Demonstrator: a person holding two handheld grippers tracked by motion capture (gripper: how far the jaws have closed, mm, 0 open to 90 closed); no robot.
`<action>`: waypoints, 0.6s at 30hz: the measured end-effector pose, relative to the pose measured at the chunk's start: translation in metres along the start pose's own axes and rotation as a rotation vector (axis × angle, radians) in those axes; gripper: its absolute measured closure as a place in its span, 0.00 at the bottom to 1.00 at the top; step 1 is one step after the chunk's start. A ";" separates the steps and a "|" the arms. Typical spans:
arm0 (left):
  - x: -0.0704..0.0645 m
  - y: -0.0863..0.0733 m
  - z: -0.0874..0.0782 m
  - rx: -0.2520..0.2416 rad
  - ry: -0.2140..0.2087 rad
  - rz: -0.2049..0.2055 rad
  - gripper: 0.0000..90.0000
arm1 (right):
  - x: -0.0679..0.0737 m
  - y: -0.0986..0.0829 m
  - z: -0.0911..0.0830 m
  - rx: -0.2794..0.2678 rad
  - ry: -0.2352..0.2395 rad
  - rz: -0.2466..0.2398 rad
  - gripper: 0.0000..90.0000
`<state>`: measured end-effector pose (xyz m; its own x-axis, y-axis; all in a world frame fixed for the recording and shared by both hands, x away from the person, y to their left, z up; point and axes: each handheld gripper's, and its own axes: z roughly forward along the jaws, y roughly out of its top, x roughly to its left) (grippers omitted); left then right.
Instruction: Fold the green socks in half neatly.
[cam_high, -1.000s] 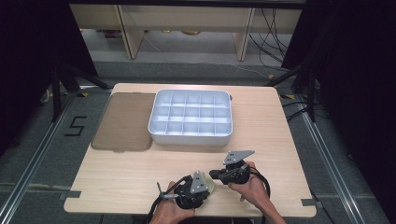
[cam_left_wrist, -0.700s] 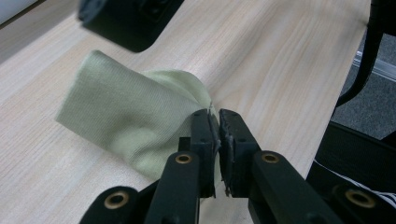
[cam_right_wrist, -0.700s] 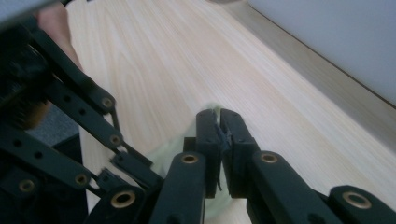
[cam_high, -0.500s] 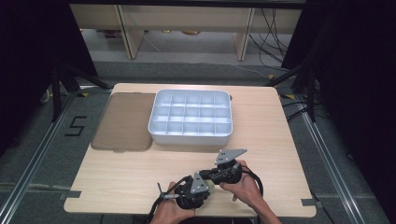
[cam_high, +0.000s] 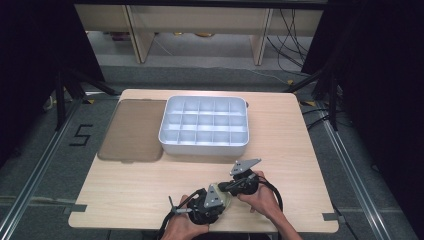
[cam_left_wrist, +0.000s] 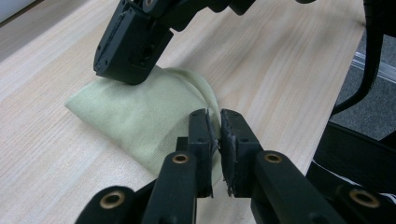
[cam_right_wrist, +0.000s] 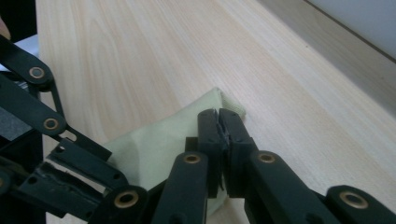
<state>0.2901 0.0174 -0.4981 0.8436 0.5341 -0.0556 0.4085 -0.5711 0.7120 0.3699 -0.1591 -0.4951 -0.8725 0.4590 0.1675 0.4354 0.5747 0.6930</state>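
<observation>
while both grippers work at the lower middle of the high view, the scene reads as follows:

work in hand: folding or handling a pale green cloth (cam_left_wrist: 140, 121) lying on the worktop (cam_high: 150, 185).
cloth: low centre of the left gripper view, partly doubled over with a rounded fold at its right side; in the right gripper view (cam_right_wrist: 159, 149) it runs from centre to lower left.
left gripper (cam_left_wrist: 219, 135): jaws nearly together, pinching the cloth's folded edge.
right gripper (cam_right_wrist: 219, 135): jaws closed, with cloth under and around them; it looks nipped at a corner, though the exact bite is hard to see.
right gripper from the other side: upper left of the left gripper view, pressing down on the cloth's far part.
compartment tray (cam_high: 172, 117): upper centre of the high view, well apart from the cloth, cells appearing empty.
brown mat (cam_high: 132, 130): just left of the tray.
progress: my judgement is mid-fold; the cloth is gripped at two points, not yet flat or neatly folded, and nothing sits in the tray.
</observation>
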 end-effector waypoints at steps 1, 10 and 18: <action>0.001 0.000 -0.001 0.000 0.001 0.010 0.90 | 0.001 0.000 0.000 0.004 0.002 0.003 0.98; 0.007 0.005 -0.011 -0.046 -0.057 -0.061 0.77 | 0.002 0.000 0.000 0.008 -0.011 -0.001 0.98; 0.021 0.005 -0.029 -0.066 -0.053 -0.092 0.87 | 0.002 0.000 0.000 0.009 -0.006 0.002 0.98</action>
<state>0.3001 0.0440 -0.4753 0.8218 0.5472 -0.1587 0.4625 -0.4781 0.7467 0.3677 -0.1582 -0.4951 -0.8701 0.4646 0.1647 0.4394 0.5796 0.6863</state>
